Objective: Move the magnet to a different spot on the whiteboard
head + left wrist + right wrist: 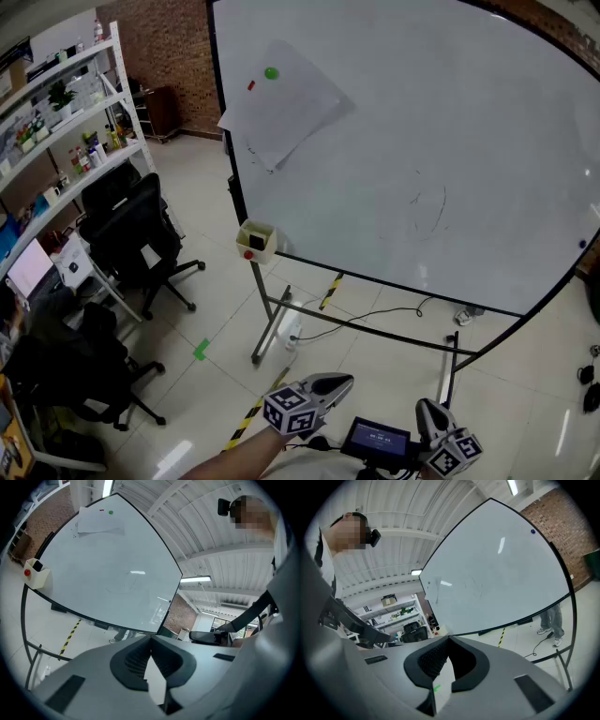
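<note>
In the head view the whiteboard (450, 122) stands on its frame ahead of us, well apart from both tools. The green magnet (271, 72) sits near the board's upper left corner, pinning a tilted sheet of paper (286, 98). A small red piece (250, 85) lies just beside it on the same sheet; it may be a second magnet, and we cannot tell which one the task means. At the bottom edge of the picture we hold the left gripper (339, 381) and the right gripper (427, 409) low and close to the body, both pointing toward the board. A small box (255, 240) hangs at the board's lower left corner.

In the left gripper view the jaws meet at their tips with nothing between them. The board fills the upper left of the picture, and the green magnet shows as a small dot far off at its top, on the sheet.

In the right gripper view the jaws are likewise pressed together and empty. Beyond them we see the board from the other side, with the sheet only faint near its far edge; the magnet is too small to make out here.

We judge the task not yet begun. The magnet is untouched and neither tool is near it. We have yet to approach the board, part one pair of jaws, close on the magnet, pull it off and set it on a bare patch.
</note>
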Available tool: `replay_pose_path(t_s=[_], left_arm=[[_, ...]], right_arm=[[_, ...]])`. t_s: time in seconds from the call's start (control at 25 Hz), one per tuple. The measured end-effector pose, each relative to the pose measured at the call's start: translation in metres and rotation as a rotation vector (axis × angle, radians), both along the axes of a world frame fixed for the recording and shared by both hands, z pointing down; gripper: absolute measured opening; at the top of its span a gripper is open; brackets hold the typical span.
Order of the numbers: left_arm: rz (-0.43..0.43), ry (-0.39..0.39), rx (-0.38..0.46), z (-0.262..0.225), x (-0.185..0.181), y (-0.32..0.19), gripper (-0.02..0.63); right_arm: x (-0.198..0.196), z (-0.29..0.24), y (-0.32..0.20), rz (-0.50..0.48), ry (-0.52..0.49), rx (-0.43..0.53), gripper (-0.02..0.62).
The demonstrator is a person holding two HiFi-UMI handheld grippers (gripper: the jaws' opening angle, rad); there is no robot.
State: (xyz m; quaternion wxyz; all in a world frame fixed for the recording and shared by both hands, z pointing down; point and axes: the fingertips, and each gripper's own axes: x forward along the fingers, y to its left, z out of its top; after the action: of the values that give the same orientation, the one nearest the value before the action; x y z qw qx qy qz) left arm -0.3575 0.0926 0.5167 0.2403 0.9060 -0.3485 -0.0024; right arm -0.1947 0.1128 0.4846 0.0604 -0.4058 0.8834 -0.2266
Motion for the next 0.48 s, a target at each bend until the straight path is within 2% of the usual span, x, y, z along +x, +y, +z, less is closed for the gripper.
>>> replay_pose_path(t_s=[0.32, 0.48], left_arm=[[-0.058, -0.031, -0.028, 0.004, -0.007, -0.009, 0.035], [-0.038, -0.047, -0.029, 0.005, 0.018, -0.019, 0.035]], right_arm=[[0.010, -0.001, -0.022, -0.016, -0.002, 0.015, 0.029], [0.032, 0.005, -0.033, -0.009, -0.012, 0.008, 0.029]])
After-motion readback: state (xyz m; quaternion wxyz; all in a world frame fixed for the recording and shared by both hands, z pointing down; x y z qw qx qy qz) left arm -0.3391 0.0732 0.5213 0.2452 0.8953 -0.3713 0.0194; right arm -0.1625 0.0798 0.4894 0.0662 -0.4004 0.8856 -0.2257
